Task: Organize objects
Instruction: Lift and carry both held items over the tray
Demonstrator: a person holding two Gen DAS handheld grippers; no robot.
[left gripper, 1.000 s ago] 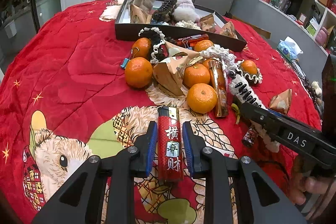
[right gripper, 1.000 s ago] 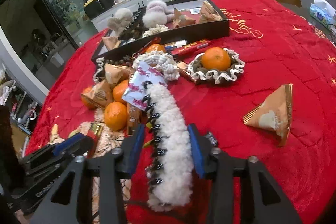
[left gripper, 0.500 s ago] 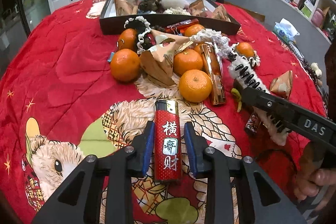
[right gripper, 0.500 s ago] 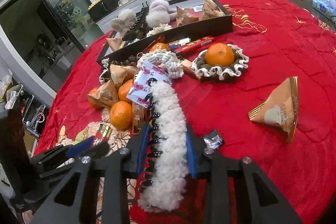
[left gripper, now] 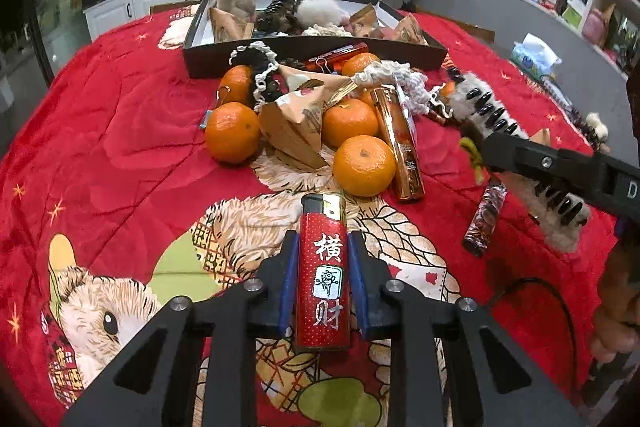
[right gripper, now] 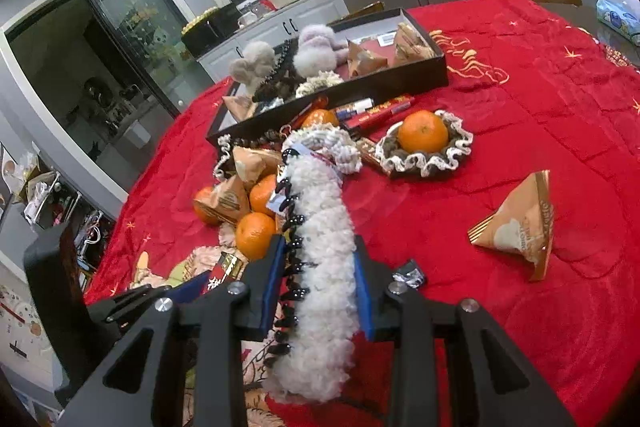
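My left gripper point(left gripper: 323, 275) is shut on a red lighter point(left gripper: 323, 279) with white characters and holds it above the red tablecloth. My right gripper point(right gripper: 318, 281) is shut on a white fluffy hair claw clip point(right gripper: 324, 267) with black teeth, lifted off the cloth; it also shows in the left wrist view point(left gripper: 516, 155). A black tray point(left gripper: 304, 49) at the back holds plush toys, clips and snack packets. In front of it lies a heap of oranges point(left gripper: 363, 166), triangular snack packets point(left gripper: 294, 123), a gold lighter point(left gripper: 400, 143) and hair ties.
A dark patterned lighter point(left gripper: 484, 223) lies right of the heap. An orange sits in a ruffled scrunchie point(right gripper: 425, 147). A lone triangular packet point(right gripper: 520, 231) lies at the right. A tissue pack point(right gripper: 618, 13) sits at the far right edge. Cabinets and shelves surround the table.
Both grippers closed on their objects and lifted them. The left one raised the red lighter; the right one raised the fluffy clip off the cloth.
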